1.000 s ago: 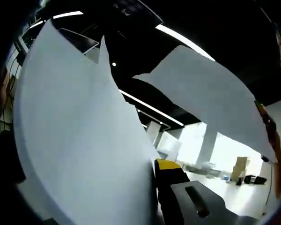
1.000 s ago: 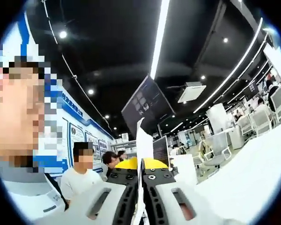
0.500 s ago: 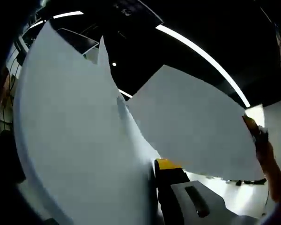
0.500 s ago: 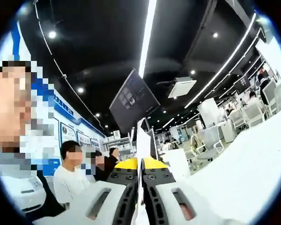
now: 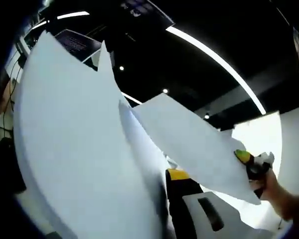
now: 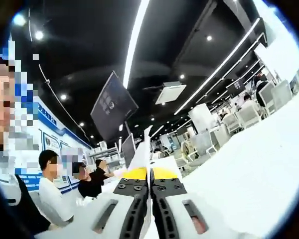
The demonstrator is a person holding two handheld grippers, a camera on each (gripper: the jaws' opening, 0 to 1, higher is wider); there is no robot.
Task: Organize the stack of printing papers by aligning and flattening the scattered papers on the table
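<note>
Dark ceiling panels crossed by long light strips (image 5: 214, 59) fill the upper half of both views, so both cameras are tipped well upward. Across the left gripper view, a large white sheet (image 5: 74, 149) spreads from nine o'clock down to six o'clock, its upper edge rising to a point near twelve o'clock; it hides all but one jaw of the left tongs (image 5: 182, 191), the one with the yellow tip, so I cannot tell from the frames whether these tongs are closed on it. A second sheet (image 5: 189, 144) slants from the centre toward four o'clock, its lower corner meeting the other tongs (image 5: 249, 162), which enter at four o'clock with a hand (image 5: 279, 196) behind them. Open dark space lies above that sheet's upper edge. From the right gripper view, the right tongs (image 6: 149, 175) rise from six o'clock with their jaws pressed together on the thin edge of a sheet of paper (image 6: 142, 149), which stands up between the yellow tips toward twelve o'clock. A broad white surface (image 6: 259, 169) sweeps from the tongs out to three o'clock; whether it is paper or worktop I cannot tell. This view also takes in a hanging dark screen (image 6: 112, 104) at ten o'clock, seated people (image 6: 52, 189) at eight o'clock and office chairs (image 6: 249, 112) at two o'clock.
</note>
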